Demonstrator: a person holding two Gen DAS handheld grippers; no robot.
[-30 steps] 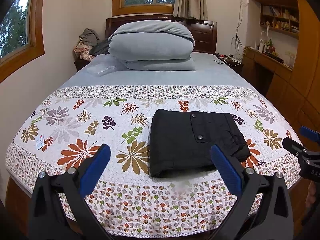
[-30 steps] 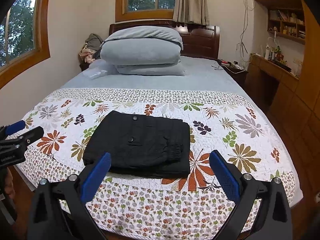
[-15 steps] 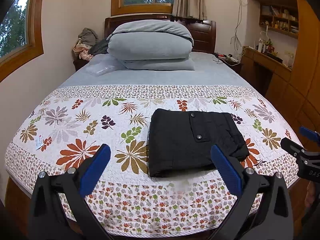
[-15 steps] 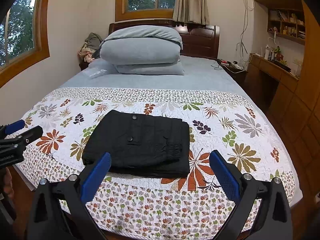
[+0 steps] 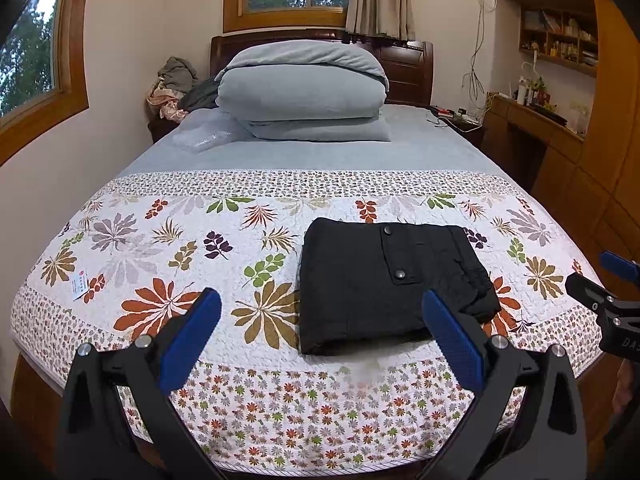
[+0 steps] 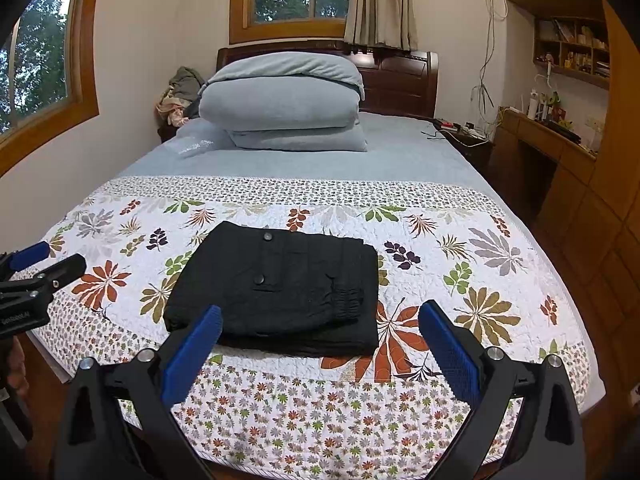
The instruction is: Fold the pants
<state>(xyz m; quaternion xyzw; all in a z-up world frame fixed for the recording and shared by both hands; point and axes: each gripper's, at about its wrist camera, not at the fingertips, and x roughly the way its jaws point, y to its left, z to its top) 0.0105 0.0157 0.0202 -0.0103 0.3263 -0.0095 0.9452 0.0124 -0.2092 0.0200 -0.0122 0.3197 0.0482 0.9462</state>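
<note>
Pants (image 5: 384, 284) folded on quilt (image 5: 168, 248) | both jaws wide | writing unreadable

White letters "DAS" stand on the black body of the right gripper (image 5: 618, 276) at the picture's edge — the word is cut off there. The left gripper (image 6: 30, 262) carries small white lettering too blurred to read. A white tag (image 5: 80, 283) on the quilt (image 5: 280, 392) bears red print — not legible.

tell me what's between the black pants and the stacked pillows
Only bedding: floral quilt, then bare blue sheet, between pants and pillows. Both views show it.
</note>
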